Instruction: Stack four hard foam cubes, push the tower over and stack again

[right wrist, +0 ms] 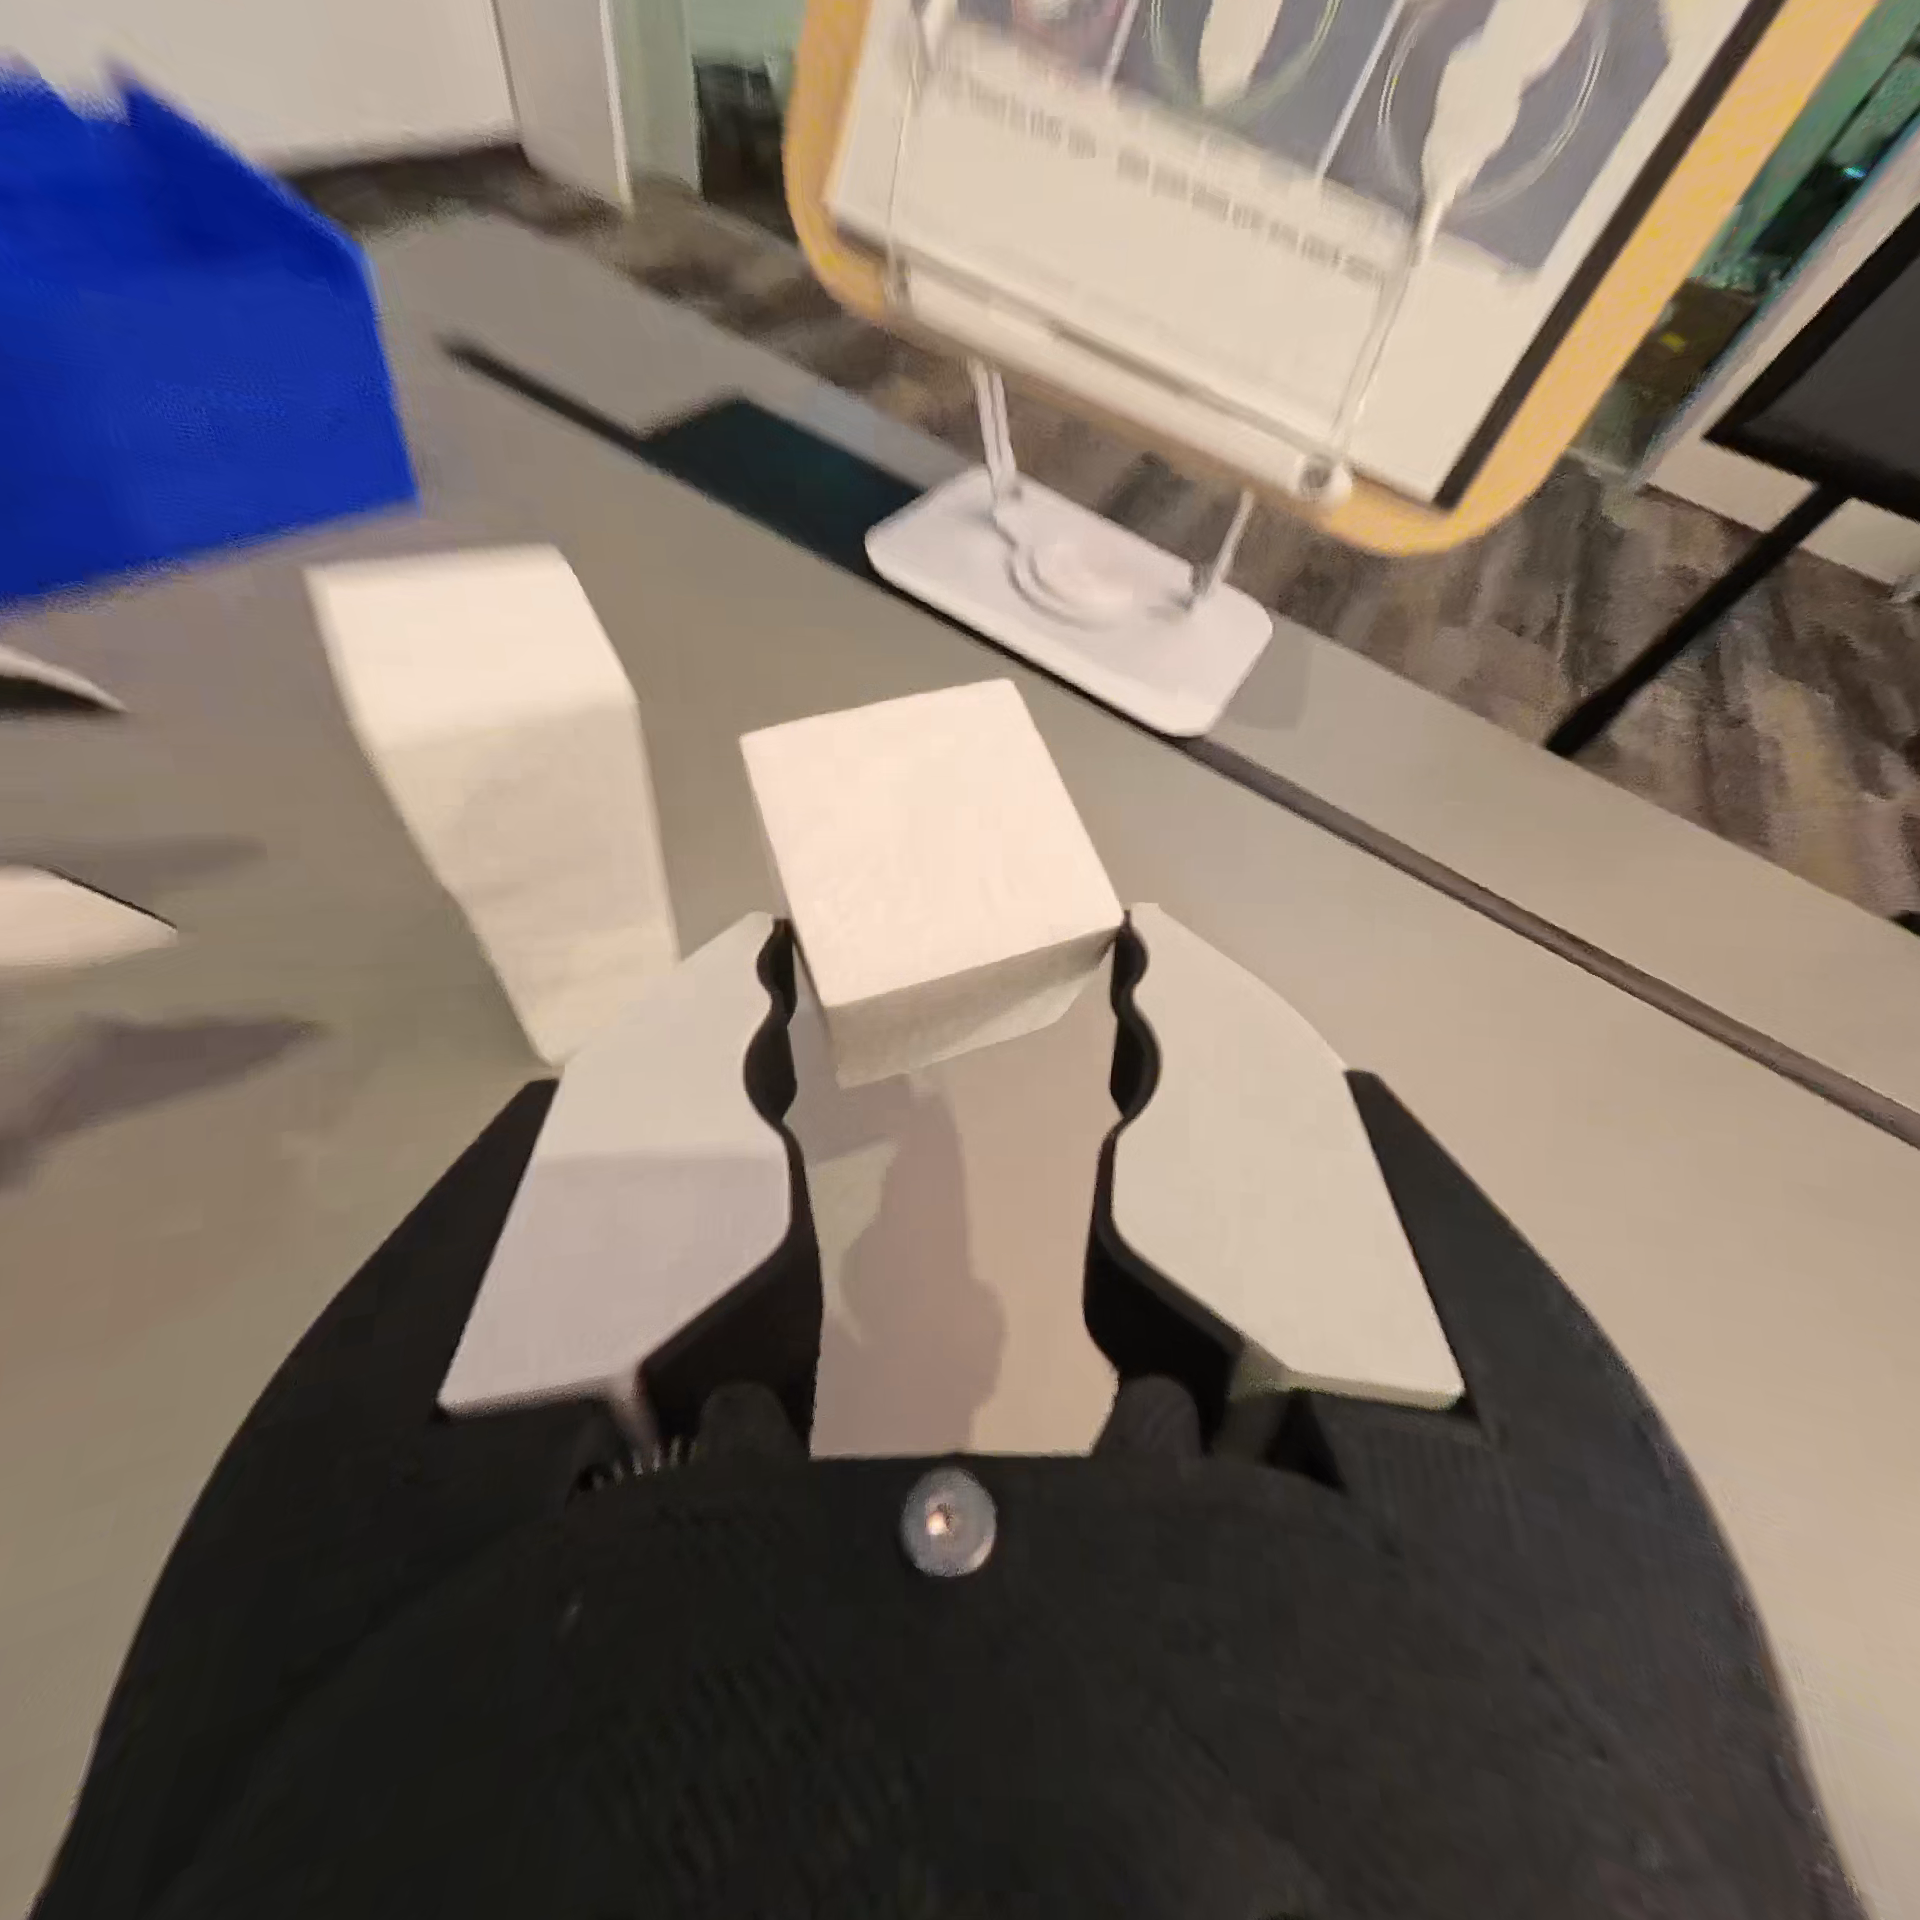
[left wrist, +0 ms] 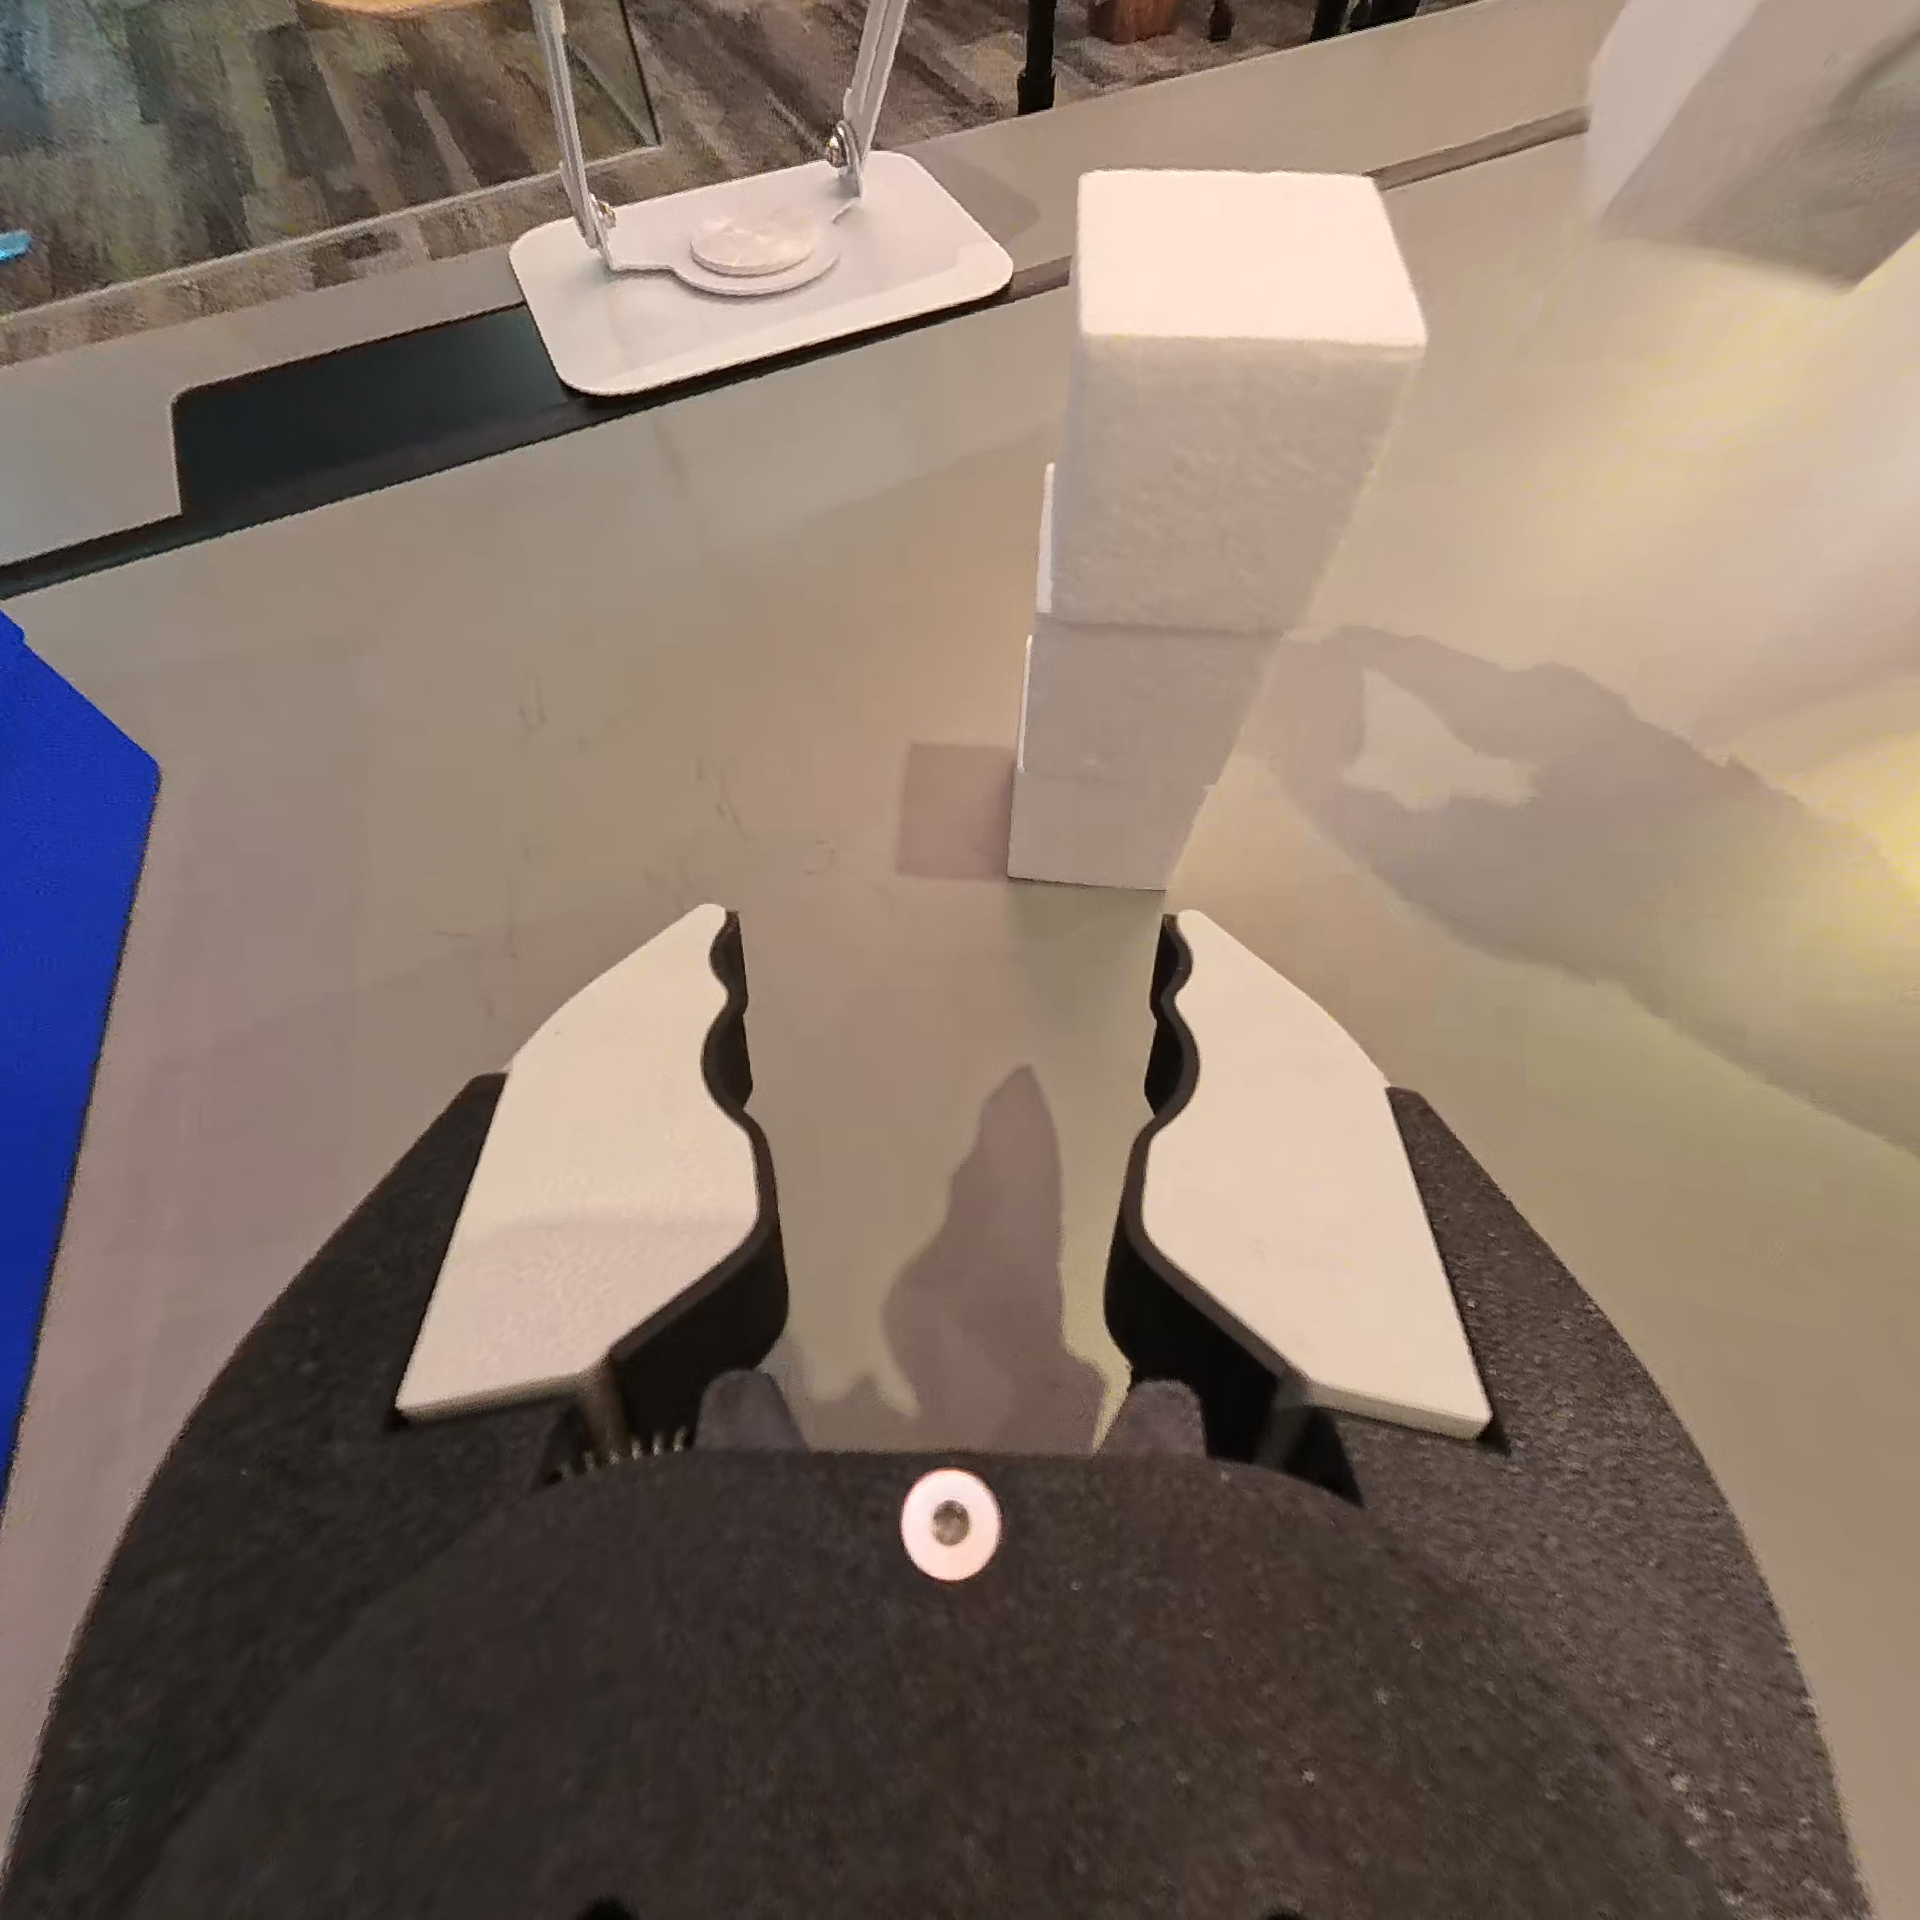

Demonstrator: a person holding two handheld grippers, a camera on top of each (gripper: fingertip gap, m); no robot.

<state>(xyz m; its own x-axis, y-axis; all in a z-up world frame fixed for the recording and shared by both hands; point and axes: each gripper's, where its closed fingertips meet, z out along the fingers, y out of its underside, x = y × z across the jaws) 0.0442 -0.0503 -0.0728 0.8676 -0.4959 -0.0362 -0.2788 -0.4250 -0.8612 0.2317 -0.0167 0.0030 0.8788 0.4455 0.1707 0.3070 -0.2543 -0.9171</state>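
Note:
A tower of three white foam cubes (left wrist: pixel 1174 499) stands on the grey table (left wrist: pixel 520 779), its top cube shifted slightly to the right. My left gripper (left wrist: pixel 951 925) is open and empty, just in front of the tower's base. My right gripper (right wrist: pixel 951 925) is shut on a fourth white foam cube (right wrist: pixel 925 852), held at the fingertips above the table. The tower (right wrist: pixel 499 758) is to its left, blurred. The right gripper shows as a white blur (left wrist: pixel 1756 135) at the top right of the left wrist view. The left gripper's fingertips (right wrist: pixel 73 925) show at the far left.
A blue object (left wrist: pixel 62 883) lies at the table's left; it also shows in the right wrist view (right wrist: pixel 177 343). A white stand base (left wrist: pixel 758 270) sits at the far edge and carries a wood-framed sign (right wrist: pixel 1299 239). A dark strip (left wrist: pixel 364 436) runs along the far side.

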